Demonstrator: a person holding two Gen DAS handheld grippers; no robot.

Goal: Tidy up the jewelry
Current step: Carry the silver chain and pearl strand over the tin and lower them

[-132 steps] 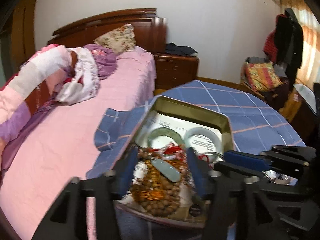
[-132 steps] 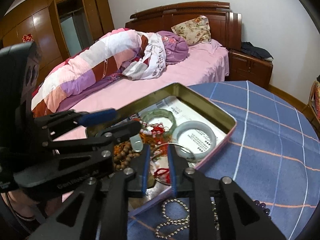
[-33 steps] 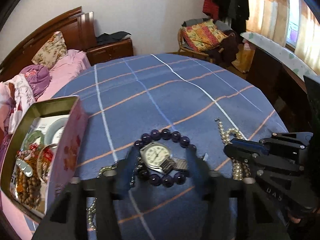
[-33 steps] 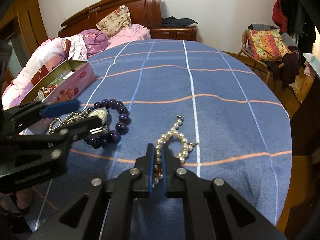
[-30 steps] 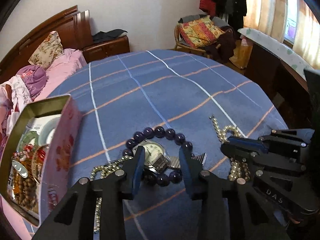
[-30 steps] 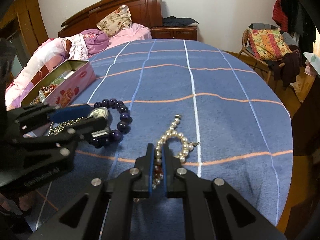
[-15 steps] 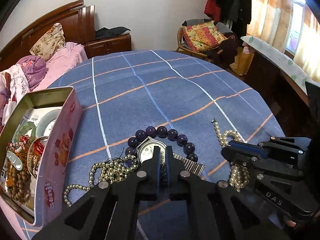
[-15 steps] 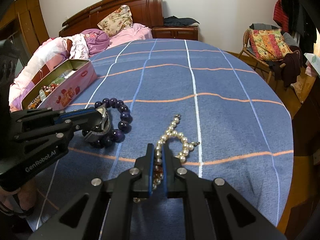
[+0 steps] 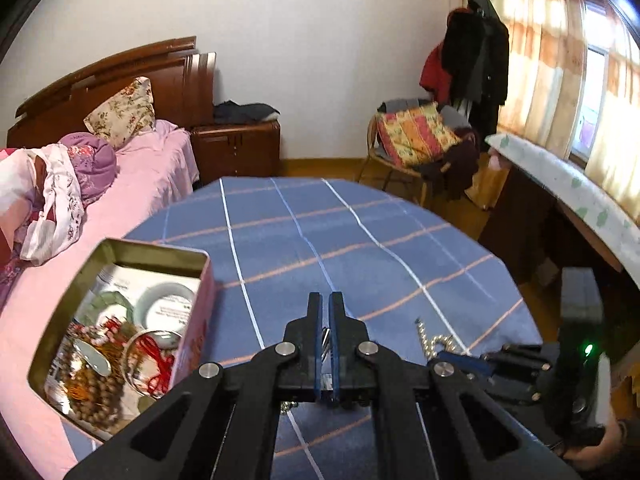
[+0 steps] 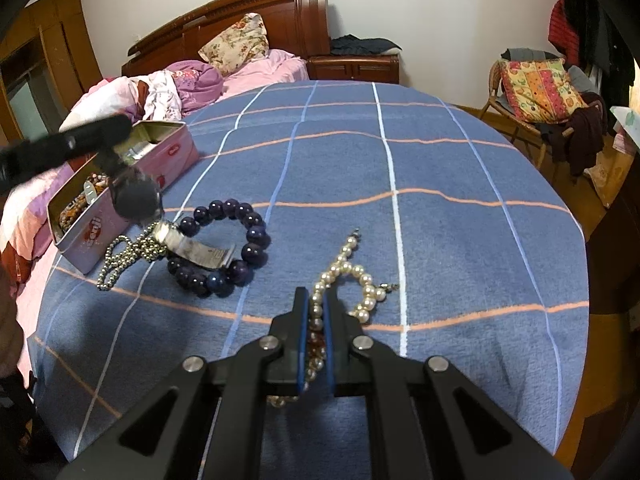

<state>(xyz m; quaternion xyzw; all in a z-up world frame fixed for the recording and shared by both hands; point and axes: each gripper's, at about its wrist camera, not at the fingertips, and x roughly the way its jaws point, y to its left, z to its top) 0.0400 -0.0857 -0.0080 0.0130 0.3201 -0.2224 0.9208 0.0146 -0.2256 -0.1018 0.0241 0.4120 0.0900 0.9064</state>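
My left gripper (image 9: 325, 298) is shut on a wristwatch and has lifted it off the table; a sliver of its metal band (image 9: 326, 342) shows between the fingers. In the right wrist view the left gripper (image 10: 134, 196) is blurred, and the watch band (image 10: 196, 250) hangs from it over a dark purple bead bracelet (image 10: 224, 244). My right gripper (image 10: 316, 296) is shut on a pearl bracelet (image 10: 352, 272) that lies on the table. A pink open tin (image 9: 196, 320) with bangles and bead strings stands at the table's left edge; it also shows in the right wrist view (image 10: 168, 156).
A silver ball chain (image 10: 120, 254) lies beside the tin. The round table has a blue checked cloth (image 10: 440, 200). A bed (image 9: 132, 184) is close behind the tin. A chair with a patterned cushion (image 10: 536, 88) stands at the far right.
My left gripper has closed on the watch and lifted it up off the table toward the tin side. My right gripper has stayed shut on the pearl bracelet.
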